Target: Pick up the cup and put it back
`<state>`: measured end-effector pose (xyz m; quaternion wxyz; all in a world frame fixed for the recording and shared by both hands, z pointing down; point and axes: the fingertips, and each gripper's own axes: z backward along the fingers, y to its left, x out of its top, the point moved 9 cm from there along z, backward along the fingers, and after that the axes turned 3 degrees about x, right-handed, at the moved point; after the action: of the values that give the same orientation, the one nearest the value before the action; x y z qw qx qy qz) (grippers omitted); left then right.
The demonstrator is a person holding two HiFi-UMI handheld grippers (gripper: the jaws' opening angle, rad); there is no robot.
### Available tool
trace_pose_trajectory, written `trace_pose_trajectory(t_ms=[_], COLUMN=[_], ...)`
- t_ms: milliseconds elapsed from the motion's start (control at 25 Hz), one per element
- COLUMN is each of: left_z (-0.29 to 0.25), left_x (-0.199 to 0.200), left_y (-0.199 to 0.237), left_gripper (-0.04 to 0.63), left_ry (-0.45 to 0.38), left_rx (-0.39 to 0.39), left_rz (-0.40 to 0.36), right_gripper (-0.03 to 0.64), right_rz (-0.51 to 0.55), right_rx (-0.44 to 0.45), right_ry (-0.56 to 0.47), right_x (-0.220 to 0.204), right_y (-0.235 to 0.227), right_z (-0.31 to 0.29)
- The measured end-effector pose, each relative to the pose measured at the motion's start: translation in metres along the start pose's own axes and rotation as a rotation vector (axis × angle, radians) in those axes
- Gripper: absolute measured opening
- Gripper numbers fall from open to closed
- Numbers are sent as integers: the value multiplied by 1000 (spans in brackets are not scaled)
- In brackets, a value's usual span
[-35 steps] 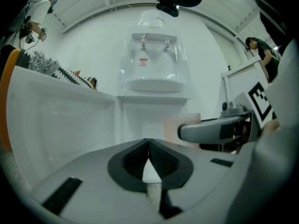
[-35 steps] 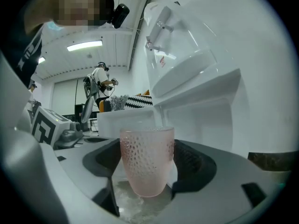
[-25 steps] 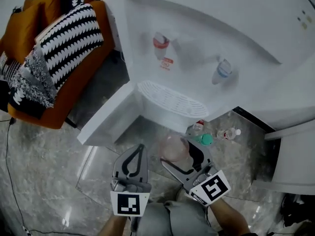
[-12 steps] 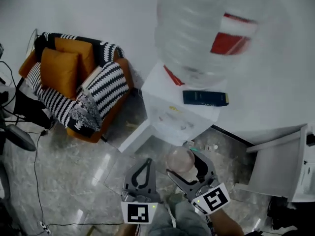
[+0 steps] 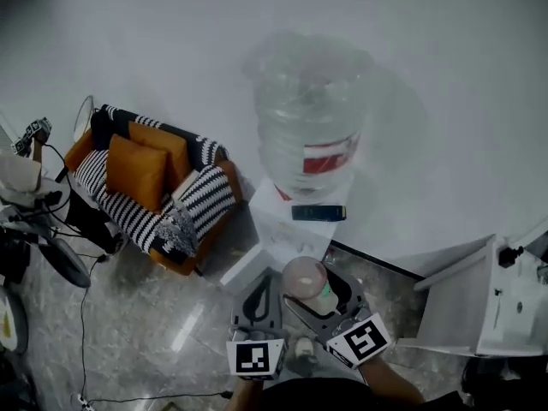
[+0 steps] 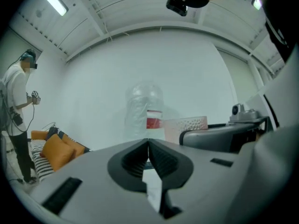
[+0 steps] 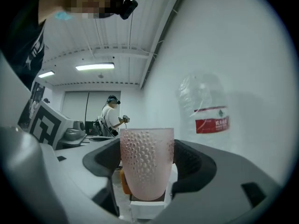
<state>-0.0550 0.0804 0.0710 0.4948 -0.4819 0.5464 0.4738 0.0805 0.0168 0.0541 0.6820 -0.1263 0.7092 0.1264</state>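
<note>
A pink dimpled cup (image 5: 306, 282) stands upright between the jaws of my right gripper (image 5: 313, 288), which is shut on it. In the right gripper view the cup (image 7: 146, 162) fills the middle, held at both sides by the dark pads (image 7: 192, 164). My left gripper (image 5: 260, 296) sits just to its left, shut with nothing in it; in its own view the jaws meet at the tip (image 6: 148, 146), and the cup (image 6: 186, 127) shows at its right. Both grippers hang in the air in front of a white water dispenser (image 5: 285, 226).
A large clear water bottle (image 5: 306, 114) with a red label tops the dispenser. An orange and striped sofa (image 5: 154, 187) stands to the left, a white cabinet (image 5: 488, 302) to the right. A person (image 6: 16, 120) stands further off in the room.
The head view has pulled back and up, so the dispenser and bottle look smaller and farther. The cup stays held in my right gripper; the left stays shut beside it.
</note>
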Motion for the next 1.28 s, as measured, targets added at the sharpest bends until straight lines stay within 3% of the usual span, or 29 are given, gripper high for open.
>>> trace_pose_trajectory(t_ms=[560,760,1280], left_z=[13,10,-9], left_x=[19,20,24], left_y=[-21,-23,-26], left_gripper=[12,12,12], left_ry=[-41,-5,-6], left_rx=[9,25,-3], left_rz=[-3,-5,-29], right_gripper=[359,359,359], right_rz=[-33,-31,-54], right_rx=[0,-1,-1], right_ry=[-32,-27,-41], right_x=[17,16,14], right_y=[-5,-10,-26], right_z=[33,34,29])
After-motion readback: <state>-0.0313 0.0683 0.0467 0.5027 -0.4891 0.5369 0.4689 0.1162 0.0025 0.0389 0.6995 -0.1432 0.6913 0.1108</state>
